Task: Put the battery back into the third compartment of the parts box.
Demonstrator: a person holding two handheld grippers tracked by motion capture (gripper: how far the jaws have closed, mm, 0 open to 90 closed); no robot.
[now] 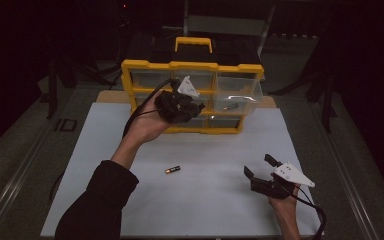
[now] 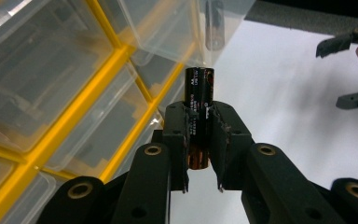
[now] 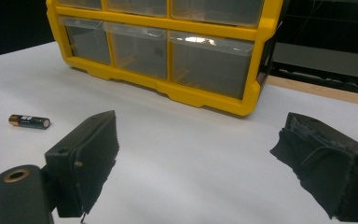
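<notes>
Between the left gripper's (image 2: 199,140) fingers stands a black, copper-ended battery (image 2: 199,116)

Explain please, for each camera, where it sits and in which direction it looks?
High view: above the person's side, looking forward and down at the white table and yellow drawer cabinet; both forearms, left gripper and right gripper show.
Left gripper view: on the left gripper, looking along its jaws, shut on a battery, at the cabinet's drawers.
Right gripper view: on the right gripper, low, facing the cabinet; jaws open.
Shared: the high and right gripper views both show the loose battery.
</notes>
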